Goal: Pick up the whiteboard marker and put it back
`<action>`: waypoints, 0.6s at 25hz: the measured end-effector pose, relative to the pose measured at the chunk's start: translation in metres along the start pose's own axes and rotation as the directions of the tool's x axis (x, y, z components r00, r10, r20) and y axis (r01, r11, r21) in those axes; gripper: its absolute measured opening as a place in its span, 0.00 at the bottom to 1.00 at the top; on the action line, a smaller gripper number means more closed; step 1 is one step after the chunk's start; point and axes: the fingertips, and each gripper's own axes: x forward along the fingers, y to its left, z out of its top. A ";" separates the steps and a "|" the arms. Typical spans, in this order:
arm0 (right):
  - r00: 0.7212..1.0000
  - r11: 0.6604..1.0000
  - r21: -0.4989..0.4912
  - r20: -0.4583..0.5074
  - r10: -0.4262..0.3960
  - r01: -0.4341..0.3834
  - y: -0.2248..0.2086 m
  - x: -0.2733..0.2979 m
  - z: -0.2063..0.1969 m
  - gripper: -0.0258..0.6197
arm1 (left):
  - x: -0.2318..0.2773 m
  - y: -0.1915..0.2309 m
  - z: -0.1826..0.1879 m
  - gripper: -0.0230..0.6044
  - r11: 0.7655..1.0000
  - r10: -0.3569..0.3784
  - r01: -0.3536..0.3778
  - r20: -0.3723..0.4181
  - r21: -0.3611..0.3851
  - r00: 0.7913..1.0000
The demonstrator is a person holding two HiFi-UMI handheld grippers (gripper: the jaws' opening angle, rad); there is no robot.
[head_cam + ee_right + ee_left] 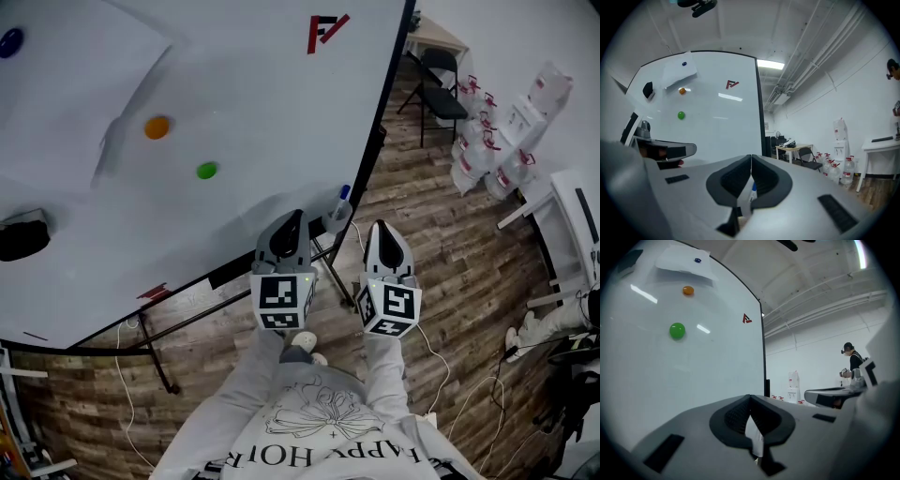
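Observation:
A whiteboard marker (341,201) with a blue cap stands upright in a small holder at the lower right corner of the big whiteboard (234,103). My left gripper (294,217) is shut and empty just left of the marker, close to the board's lower edge. My right gripper (380,228) is just right of it, also shut on nothing. In the left gripper view the left gripper (750,397) has its jaw tips together, facing along the whiteboard (670,371). In the right gripper view the right gripper (751,157) also has its tips together. The marker (753,191) shows through the gap behind them.
On the board sit an orange magnet (157,127), a green magnet (206,171), a blue magnet (9,42) and a black eraser (21,239). On the wood floor to the right are a folding chair (441,89), water bottles (487,141) and a white table (572,216). A person (851,364) stands far off.

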 end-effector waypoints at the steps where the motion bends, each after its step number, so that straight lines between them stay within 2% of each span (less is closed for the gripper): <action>1: 1.000 1.000 0.001 0.000 0.000 0.000 0.000 -0.001 0.000 0.04 | -0.001 0.000 0.000 0.04 1.000 0.002 -0.002 0.001 0.000 1.000; 15: 1.000 1.000 0.004 0.001 -0.017 0.017 -0.003 -0.012 -0.004 0.04 | -0.008 -0.008 -0.002 0.04 1.000 0.003 -0.003 -0.006 0.002 1.000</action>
